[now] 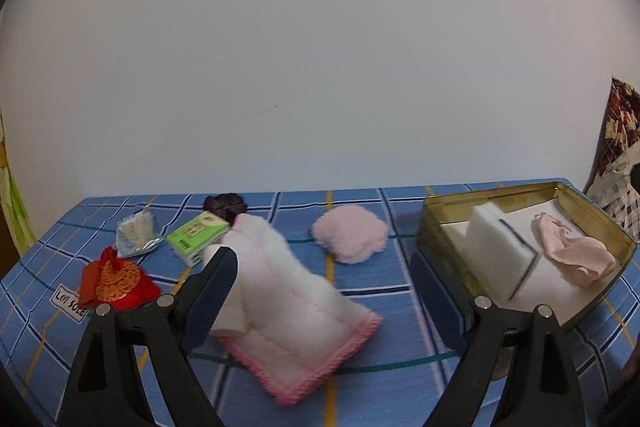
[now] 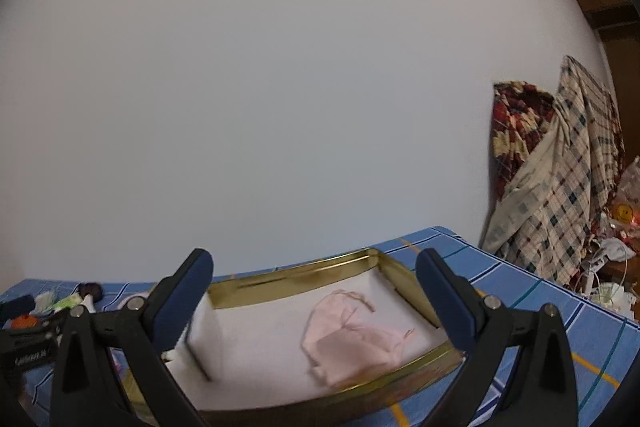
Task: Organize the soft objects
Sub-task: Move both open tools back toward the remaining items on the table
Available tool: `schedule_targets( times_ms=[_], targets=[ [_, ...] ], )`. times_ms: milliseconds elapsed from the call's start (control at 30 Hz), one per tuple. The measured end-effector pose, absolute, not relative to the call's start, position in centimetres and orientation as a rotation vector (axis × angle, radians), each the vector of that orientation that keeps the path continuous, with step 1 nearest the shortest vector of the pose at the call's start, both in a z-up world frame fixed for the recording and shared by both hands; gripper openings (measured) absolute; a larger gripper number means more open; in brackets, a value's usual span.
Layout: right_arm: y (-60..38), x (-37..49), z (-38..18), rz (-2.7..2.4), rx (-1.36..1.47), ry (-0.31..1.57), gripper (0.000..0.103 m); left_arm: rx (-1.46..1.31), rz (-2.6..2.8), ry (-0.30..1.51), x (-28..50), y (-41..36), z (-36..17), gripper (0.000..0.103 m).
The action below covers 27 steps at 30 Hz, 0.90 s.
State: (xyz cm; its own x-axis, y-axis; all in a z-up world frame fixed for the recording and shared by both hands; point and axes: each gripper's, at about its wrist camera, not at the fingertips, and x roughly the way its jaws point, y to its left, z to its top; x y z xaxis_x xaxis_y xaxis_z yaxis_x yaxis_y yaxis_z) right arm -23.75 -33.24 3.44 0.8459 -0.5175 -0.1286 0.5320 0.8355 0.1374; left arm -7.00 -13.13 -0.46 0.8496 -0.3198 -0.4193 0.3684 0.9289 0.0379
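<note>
Left wrist view, bottom of frame: left gripper [image 1: 324,291] spread wide, jaws well apart, pinching nothing. Left finger [image 1: 212,291] overlapping the near-left edge of the white folded towel [image 1: 288,299] with pink trim; contact or just in front, cannot tell. Right finger [image 1: 436,303] beside the near-left corner of the gold tin [image 1: 440,227], blocking part of its wall.

Lower left: red pouch [image 1: 116,283] with gold embroidery on the blue plaid cloth [image 1: 380,275], white label just beside it. Farther up-left: clear packet [image 1: 134,233], green tissue pack [image 1: 198,235] touching the towel's far end, dark yarn ball [image 1: 224,205] behind it. Centre: pink fluffy pad [image 1: 350,233], apart from towel and tin.

Right of frame: tin open, holding a white sponge block [image 1: 500,255] standing tilted and a pink cloth bag [image 1: 572,251] lying flat beside it, not touching.

Right wrist view, bottom: right gripper [image 2: 316,303] also spread wide, gripping nothing, hanging over the tin [image 2: 296,275]. Left finger [image 2: 180,303] overlapping the sponge block [image 2: 206,339]; contact unclear. Pink bag [image 2: 352,339] between the fingers, lower, untouched. Left edge: other gripper's body partly in the way, small items behind blurred. Right edge, far: plaid cloth [image 2: 568,187] draped over floral fabric [image 2: 516,119], clutter below.
</note>
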Motion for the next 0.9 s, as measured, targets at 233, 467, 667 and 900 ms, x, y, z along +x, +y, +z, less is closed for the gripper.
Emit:
schedule_targets(
  times_ms=[233,467,667,900],
  targets=[
    [-30.8,-23.5,3.4,-0.518,0.157,0.093,0.103,0.141,-0.313,0.43,-5.6,-10.2,-0.8,0.09],
    [-27.7,-22.1,3.3,-0.433,0.155,0.129,0.103,0.122,-0.242,0.46,-3.6,-6.6,-1.2,0.09],
    [-24.0,-19.4,2.7,-0.339,0.166,0.162,0.103,0.111,-0.206,0.501,-1.8,-4.0,-1.7,0.09],
    [-19.8,-14.8,2.0,-0.231,0.165,0.237,0.103,0.043,-0.132,0.55,0.6,0.0,-1.9,0.09]
  ],
)
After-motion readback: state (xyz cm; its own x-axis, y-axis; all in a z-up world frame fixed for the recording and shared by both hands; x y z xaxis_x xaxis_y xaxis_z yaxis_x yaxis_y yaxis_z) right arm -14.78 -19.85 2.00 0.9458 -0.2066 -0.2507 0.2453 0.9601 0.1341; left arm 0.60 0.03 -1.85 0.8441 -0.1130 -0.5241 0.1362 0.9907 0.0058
